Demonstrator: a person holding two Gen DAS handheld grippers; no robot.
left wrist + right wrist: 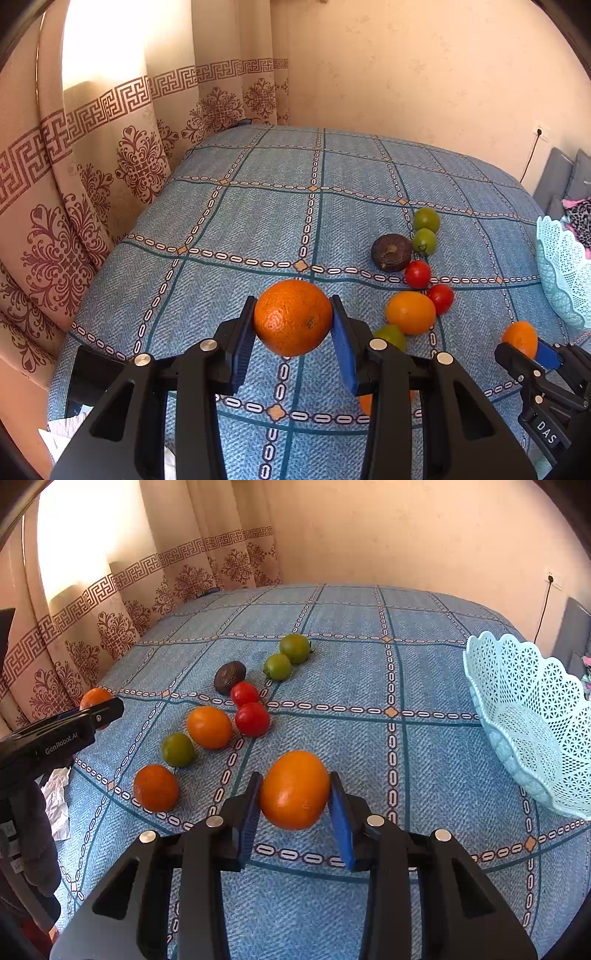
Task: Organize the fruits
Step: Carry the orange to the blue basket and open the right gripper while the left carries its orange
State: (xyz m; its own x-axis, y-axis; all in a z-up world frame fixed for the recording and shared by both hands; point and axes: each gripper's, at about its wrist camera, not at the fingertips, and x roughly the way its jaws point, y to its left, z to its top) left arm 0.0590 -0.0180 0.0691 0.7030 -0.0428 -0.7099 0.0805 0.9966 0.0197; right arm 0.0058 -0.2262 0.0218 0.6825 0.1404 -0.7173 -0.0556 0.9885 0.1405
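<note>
Two hand-held grippers (293,319) (294,792), each clamping an orange (293,317) (294,790)

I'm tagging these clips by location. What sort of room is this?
Probably a home bedroom or living room. The fruit lies on a blue quilted cover, perhaps a bed, beside patterned curtains over a bright window. A wall socket and grey cushions also suggest a lived-in house.

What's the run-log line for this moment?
left tongs: shut on orange | right tongs: shut on second orange | basket: empty | eight fruits on blue cloth
</note>
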